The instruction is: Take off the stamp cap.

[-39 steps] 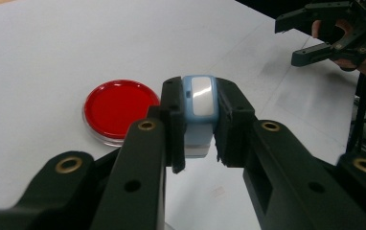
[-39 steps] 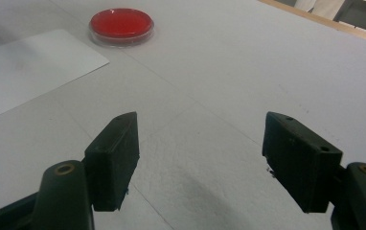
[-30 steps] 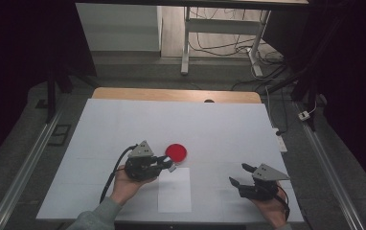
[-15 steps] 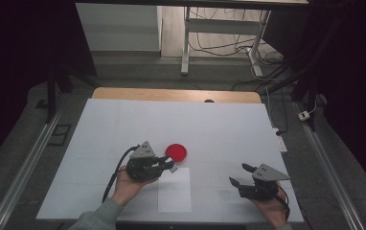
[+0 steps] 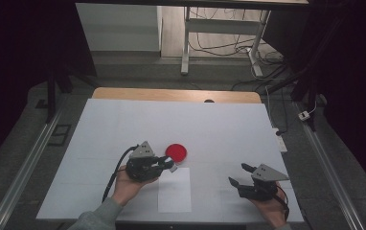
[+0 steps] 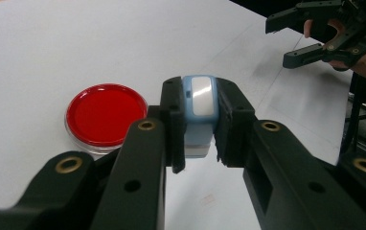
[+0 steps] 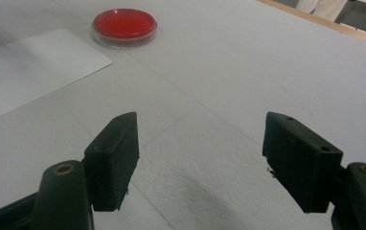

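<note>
Your left gripper (image 6: 198, 120) is clamped on a small light-blue block (image 6: 200, 112) with a grey-white face, its two black jaws pressing on the block's sides. In the high view that gripper (image 5: 164, 163) lies low over the white counter (image 5: 219, 129), pointing toward the right, with the block at its tip.

Just beyond the block sits a shallow round dish (image 6: 105, 116) with a clear rim, and its inside is an even red layer. In the high view the dish (image 5: 176, 151) lies just beside the left gripper's tip, near the middle of the counter's near half.

Your right gripper (image 7: 200, 163) has its jaws spread wide with nothing between them. In the high view it (image 5: 241, 175) rests near the counter's front right corner, well apart from the dish and the block.

A white sheet of paper (image 5: 174, 189) lies flat between your two hands, reaching almost to the front edge of the counter. The far half of the counter and its right side are bare white surface, leaving wide room to move. A wooden strip (image 5: 176, 95) runs along the far edge.

Compared with a second ago, both hands sit in the same places, the left gripper keeps the same grip on the block, and the dish and paper have not shifted.
</note>
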`<state>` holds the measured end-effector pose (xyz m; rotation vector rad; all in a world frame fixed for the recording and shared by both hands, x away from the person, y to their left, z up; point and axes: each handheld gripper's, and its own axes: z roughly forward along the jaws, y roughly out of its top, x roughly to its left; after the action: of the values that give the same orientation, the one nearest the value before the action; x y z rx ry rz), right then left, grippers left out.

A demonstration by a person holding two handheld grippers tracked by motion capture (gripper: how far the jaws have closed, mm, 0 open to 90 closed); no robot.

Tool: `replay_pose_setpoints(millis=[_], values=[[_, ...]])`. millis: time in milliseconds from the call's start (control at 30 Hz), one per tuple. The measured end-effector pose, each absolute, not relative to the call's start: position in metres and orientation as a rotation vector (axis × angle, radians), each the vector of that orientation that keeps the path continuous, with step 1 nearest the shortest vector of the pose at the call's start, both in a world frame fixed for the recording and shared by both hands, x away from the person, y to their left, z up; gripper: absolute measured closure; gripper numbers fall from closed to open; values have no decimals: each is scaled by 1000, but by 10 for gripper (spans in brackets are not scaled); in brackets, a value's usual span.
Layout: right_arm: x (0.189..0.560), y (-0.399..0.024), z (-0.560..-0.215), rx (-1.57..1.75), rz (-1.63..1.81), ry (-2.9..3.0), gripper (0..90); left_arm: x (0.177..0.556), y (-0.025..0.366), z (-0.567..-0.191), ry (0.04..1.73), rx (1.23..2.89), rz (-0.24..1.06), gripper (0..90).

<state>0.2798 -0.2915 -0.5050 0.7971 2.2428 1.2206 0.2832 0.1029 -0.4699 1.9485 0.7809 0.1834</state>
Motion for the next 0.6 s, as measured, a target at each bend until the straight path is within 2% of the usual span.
replay_pose_setpoints(millis=[600], values=[[279, -274, -502, 788, 1298, 2247, 284, 284, 104, -470, 784, 1947, 182, 757]])
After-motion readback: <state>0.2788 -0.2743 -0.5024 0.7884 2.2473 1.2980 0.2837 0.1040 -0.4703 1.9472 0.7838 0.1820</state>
